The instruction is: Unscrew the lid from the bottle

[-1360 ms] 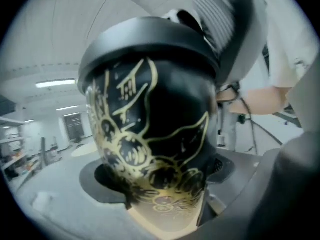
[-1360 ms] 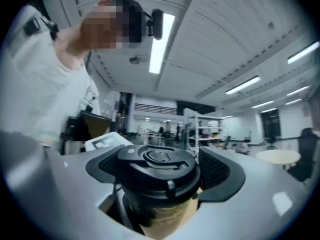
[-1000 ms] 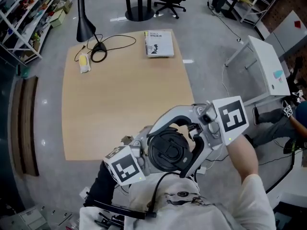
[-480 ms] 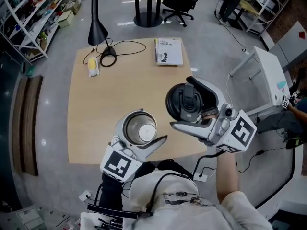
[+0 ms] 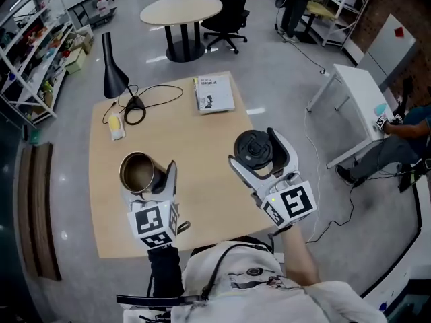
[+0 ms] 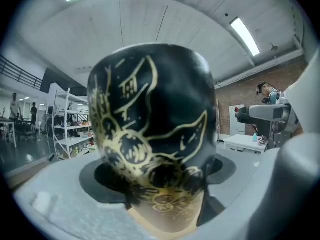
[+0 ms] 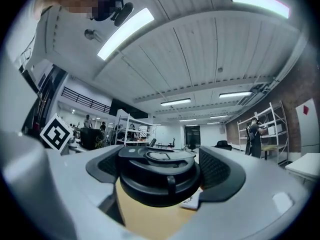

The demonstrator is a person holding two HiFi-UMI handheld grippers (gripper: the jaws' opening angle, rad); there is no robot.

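The bottle (image 5: 138,172) is a black cup-like flask with a gold drawing and a steel inside. Its mouth is uncovered, and it hangs over the left part of the wooden table (image 5: 202,140). My left gripper (image 5: 149,178) is shut on its body; in the left gripper view the bottle (image 6: 152,129) fills the space between the jaws. The round black lid (image 5: 254,148) is off the bottle, held over the table's right side by my right gripper (image 5: 259,155). In the right gripper view the lid (image 7: 157,176) sits clamped between both pads.
A book (image 5: 214,93) lies at the table's far edge. A black lamp (image 5: 113,73) with its coiled cable and a small yellow-white object (image 5: 117,126) stand at the far left corner. A round table (image 5: 180,9), a chair (image 5: 229,5) and a white table (image 5: 357,93) stand beyond.
A second ago the lid sat on the bottle with both grippers together. They have since parted: the left carried the bottle left and down, the right took the lid away to the right.
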